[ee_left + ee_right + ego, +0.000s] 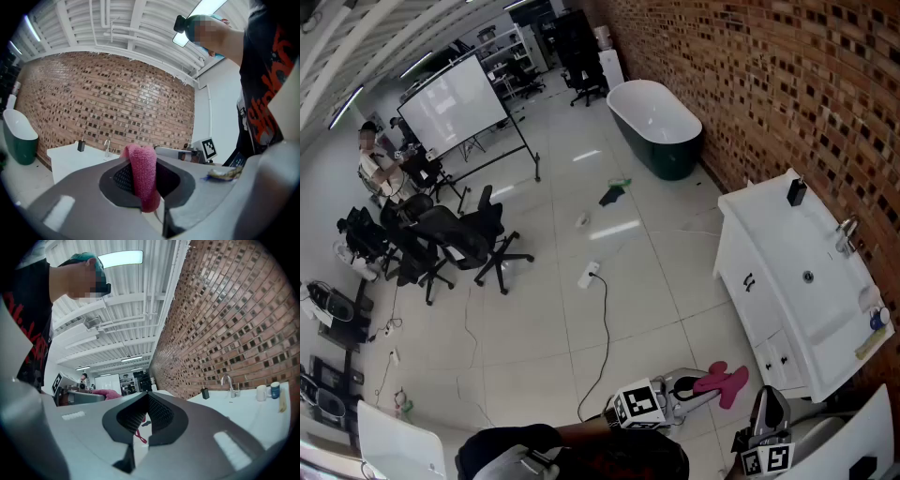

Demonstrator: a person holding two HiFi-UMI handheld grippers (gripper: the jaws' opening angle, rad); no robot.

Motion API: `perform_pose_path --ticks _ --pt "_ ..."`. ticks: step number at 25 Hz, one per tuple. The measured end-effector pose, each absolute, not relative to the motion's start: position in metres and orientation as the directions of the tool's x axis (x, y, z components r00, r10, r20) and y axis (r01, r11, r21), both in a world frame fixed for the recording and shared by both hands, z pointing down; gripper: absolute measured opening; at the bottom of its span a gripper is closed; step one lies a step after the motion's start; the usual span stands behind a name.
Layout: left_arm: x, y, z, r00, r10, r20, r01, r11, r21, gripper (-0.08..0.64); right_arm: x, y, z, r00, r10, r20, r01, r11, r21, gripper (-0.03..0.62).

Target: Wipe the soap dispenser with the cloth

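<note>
Gripping the pink cloth (142, 168), the left gripper (692, 386) has its jaws clamped on it. Right gripper (146, 416) jaws pressed together, nothing between. Soap dispenser (796, 191) stands upright at the far wall-side corner of the vanity (769, 246), well apart from both grippers.

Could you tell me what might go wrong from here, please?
The cloth is pinched in the left tongs by one fold, so it could slip out while rubbing. The soap dispenser stands near the vanity's far corner; the right tongs are shut and empty, so nothing steadies it against tipping.
</note>
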State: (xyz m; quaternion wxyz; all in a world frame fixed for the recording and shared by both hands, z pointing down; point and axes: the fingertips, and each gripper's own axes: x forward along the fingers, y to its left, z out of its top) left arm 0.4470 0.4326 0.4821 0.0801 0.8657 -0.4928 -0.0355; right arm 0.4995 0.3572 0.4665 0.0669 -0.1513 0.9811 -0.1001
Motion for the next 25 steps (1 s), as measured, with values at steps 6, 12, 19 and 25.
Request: perform_pose_path --ticks 6,12,19,25 --pt "0.395 0.435 0.489 0.479 -0.877 -0.036 -0.857 -0.477 0.193 0.051 0.454 0.365 0.470 -0.961 -0.274 -0.039 -0.262 0.947 -0.185 0.000" --pt "0.307 0.441 0.473 0.342 -0.931 -0.123 -0.914 -0.361 0.188 0.051 0.388 0.352 0.453 -0.972 -0.232 -0.033 -0.224 0.962 -0.156 0.002" --pt "0.248 0.461 0.483 0.264 -0.960 -0.096 -0.924 -0.280 0.261 0.051 0.344 0.351 0.458 -0.974 -0.225 0.022 -0.226 0.960 -0.163 0.003" --pt "0.209 0.462 0.489 0.268 -0.958 -0.100 -0.929 -0.284 0.237 0.051 0.311 0.355 0.465 -0.975 -0.221 0.038 -0.224 0.966 -0.129 0.003"
